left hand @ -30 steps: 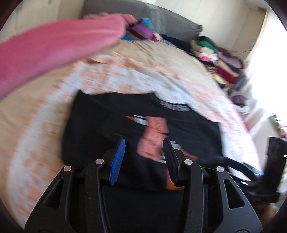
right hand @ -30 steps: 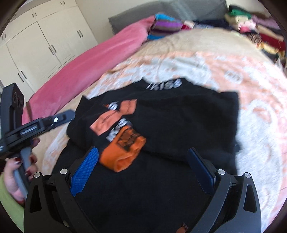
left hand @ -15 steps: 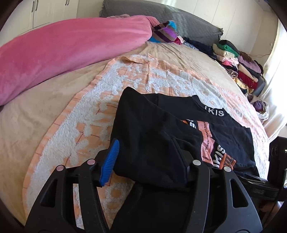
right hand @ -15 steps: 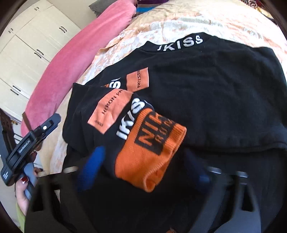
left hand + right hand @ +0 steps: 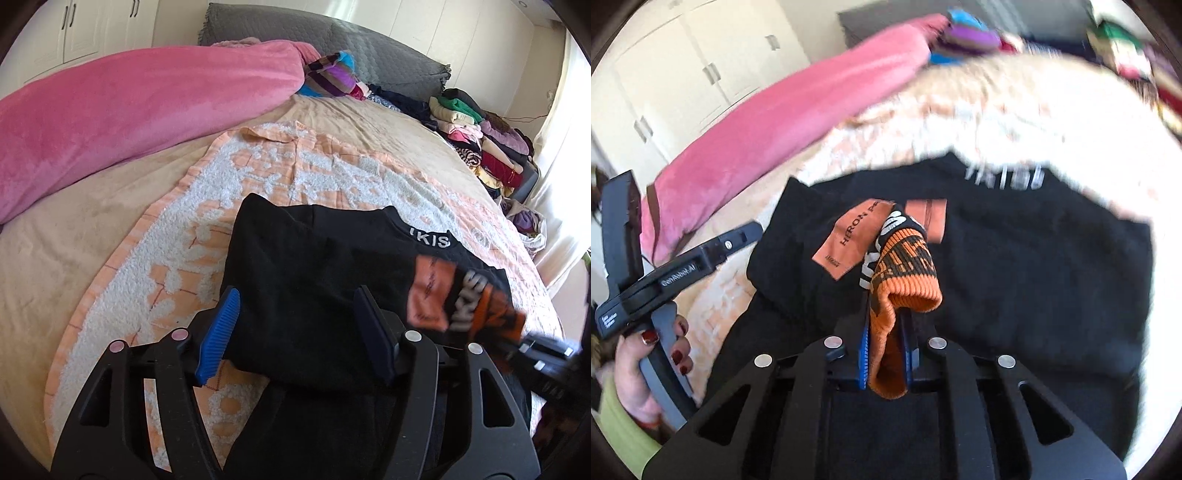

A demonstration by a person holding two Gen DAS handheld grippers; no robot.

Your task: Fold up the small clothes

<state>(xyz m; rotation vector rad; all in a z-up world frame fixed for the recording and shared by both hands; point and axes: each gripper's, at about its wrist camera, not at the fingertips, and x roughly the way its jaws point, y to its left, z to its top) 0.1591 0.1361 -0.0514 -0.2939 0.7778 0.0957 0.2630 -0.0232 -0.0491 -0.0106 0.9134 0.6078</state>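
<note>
A black sweater (image 5: 314,266) with white collar lettering lies on an orange-and-white towel (image 5: 258,173) on the bed. It also shows in the right wrist view (image 5: 1034,266). My right gripper (image 5: 884,332) is shut on the sweater's orange knit cuff (image 5: 905,273) and holds the sleeve lifted above the body of the sweater. The lifted cuff (image 5: 476,310) shows blurred at the right of the left wrist view. My left gripper (image 5: 295,328) is open, its jaws wide apart over the sweater's near left edge, holding nothing. The left tool (image 5: 676,269) shows in a hand at left.
A pink blanket roll (image 5: 129,110) lies along the bed's left side. Folded clothes (image 5: 480,147) are stacked along the far right edge. A grey headboard cushion (image 5: 332,44) and colourful clothes (image 5: 332,77) sit at the back. White wardrobes (image 5: 683,81) stand left.
My right gripper closed on the orange cuff and lifted the sleeve off the sweater. My left gripper shifted left along the sweater's near edge and stayed open.
</note>
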